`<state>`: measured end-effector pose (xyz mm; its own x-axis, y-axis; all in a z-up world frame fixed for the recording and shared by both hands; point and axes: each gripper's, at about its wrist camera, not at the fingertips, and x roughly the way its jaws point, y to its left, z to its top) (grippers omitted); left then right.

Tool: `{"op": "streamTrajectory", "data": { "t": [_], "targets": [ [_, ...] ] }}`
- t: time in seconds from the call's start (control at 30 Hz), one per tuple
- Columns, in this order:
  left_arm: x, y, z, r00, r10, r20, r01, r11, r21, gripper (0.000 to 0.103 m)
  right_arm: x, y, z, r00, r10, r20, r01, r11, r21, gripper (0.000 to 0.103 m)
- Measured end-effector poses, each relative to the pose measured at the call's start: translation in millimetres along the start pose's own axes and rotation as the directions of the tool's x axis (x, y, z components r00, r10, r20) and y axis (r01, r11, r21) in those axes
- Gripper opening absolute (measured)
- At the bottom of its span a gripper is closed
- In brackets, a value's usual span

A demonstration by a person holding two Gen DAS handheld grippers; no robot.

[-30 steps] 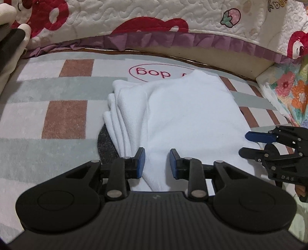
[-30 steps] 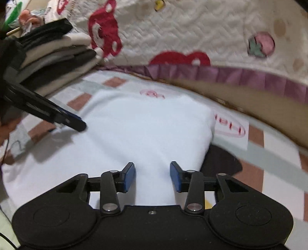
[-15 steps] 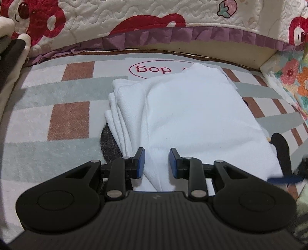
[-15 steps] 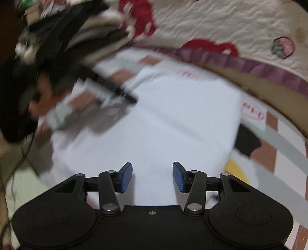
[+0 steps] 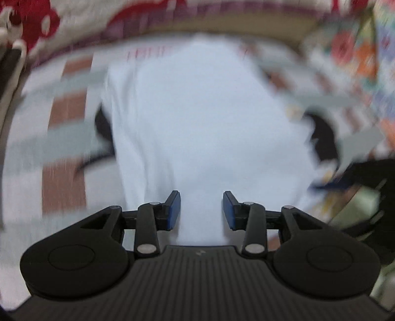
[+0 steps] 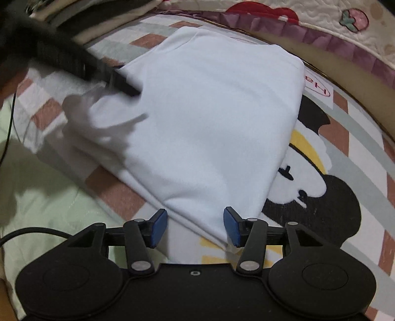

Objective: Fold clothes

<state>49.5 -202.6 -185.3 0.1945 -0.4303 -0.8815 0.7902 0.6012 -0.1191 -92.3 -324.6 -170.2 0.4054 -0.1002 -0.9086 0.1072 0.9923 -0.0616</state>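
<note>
Your left gripper [image 5: 201, 207] is hovering over the near end of the folded white cloth [image 5: 197, 118], jaws apart with nothing between the blue pads but cloth showing beyond them. The left wrist view is heavily smeared, so fine detail is not readable there. The cloth is running straight ahead of those jaws, lying on the patterned rug [image 5: 64, 158].

Your right gripper [image 6: 195, 227] is sitting at the near corner of the same cloth [image 6: 205, 118], jaws spread wide. The cloth's corner is lying in the gap, closer to the right pad; whether it is touching that pad cannot be told. Layered folded edges are showing just ahead of the left pad.

Ahead and to the left of the right jaws, your other gripper [image 6: 128, 86] is reaching in over the cloth's far-left side, casting a shadow on it. A stack of dark and cream clothes [image 6: 81, 14] is lying beyond it. A quilted bedspread [image 6: 345, 22] is hanging along the far edge of the rug.
</note>
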Motion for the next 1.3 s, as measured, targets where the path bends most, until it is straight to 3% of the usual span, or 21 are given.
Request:
{"op": "streamTrajectory", "data": {
  "t": [0.23,0.47,0.53,0.67,0.73,0.8,0.9,1.0,1.1,1.2,1.3],
  "targets": [
    [-11.0,6.3,-27.4,0.999,-0.039,-0.010,0.039,0.999,-0.029,0.037,-2.9,-0.8,-2.0,1.000,0.009,-0.003,-0.009,1.000,0.016,0.058],
    [-21.1,-1.1,-38.8,1.000,0.019,-0.023,-0.018,0.999,0.029,0.038,-6.1,-7.2,-2.2,0.999,0.039,-0.033,-0.037,0.998,0.049,0.058],
    [-24.2,-0.3,-40.9,0.999,0.027,-0.026,-0.026,0.999,0.035,0.038,-15.7,-22.9,-2.6,0.997,0.079,0.013,-0.080,0.990,0.119,0.057],
    [-45.2,28.2,-41.7,0.997,-0.058,0.051,0.063,0.991,-0.115,0.046,-41.1,-63.4,-4.2,0.973,0.160,0.163,-0.202,0.937,0.286,0.056],
    [-51.2,42.5,-39.5,0.991,-0.051,0.120,0.075,0.977,-0.202,0.049,-53.8,-83.6,-4.9,0.952,0.188,0.242,-0.268,0.894,0.359,0.056],
    [-50.6,44.4,-33.6,0.985,-0.042,0.165,0.076,0.976,-0.206,0.049,-59.5,-100.4,-6.0,0.935,0.196,0.296,-0.311,0.853,0.418,0.056],
    [-42.3,37.0,-23.9,0.980,-0.046,0.194,0.081,0.981,-0.178,0.049,-32.7,-108.1,-8.7,0.954,0.156,0.257,-0.266,0.837,0.478,0.055],
    [-27.8,22.5,-19.3,0.986,-0.066,0.156,0.083,0.990,-0.110,0.050,-12.9,-106.4,-10.0,0.944,0.198,0.263,-0.310,0.806,0.504,0.055],
    [-15.4,10.5,-21.8,0.994,-0.056,0.091,0.060,0.997,-0.046,0.052,1.8,-93.0,-11.7,0.958,0.193,0.210,-0.275,0.823,0.496,0.056],
    [-11.7,5.4,-25.9,0.998,-0.023,0.061,0.024,1.000,-0.012,0.052,6.2,-75.4,-19.2,0.981,0.135,0.138,-0.182,0.889,0.420,0.056],
    [-12.7,-2.0,-30.7,0.998,0.029,0.053,-0.030,0.999,0.027,0.052,0.3,-64.0,-30.0,0.985,0.095,0.145,-0.139,0.930,0.340,0.058]
  ]
}}
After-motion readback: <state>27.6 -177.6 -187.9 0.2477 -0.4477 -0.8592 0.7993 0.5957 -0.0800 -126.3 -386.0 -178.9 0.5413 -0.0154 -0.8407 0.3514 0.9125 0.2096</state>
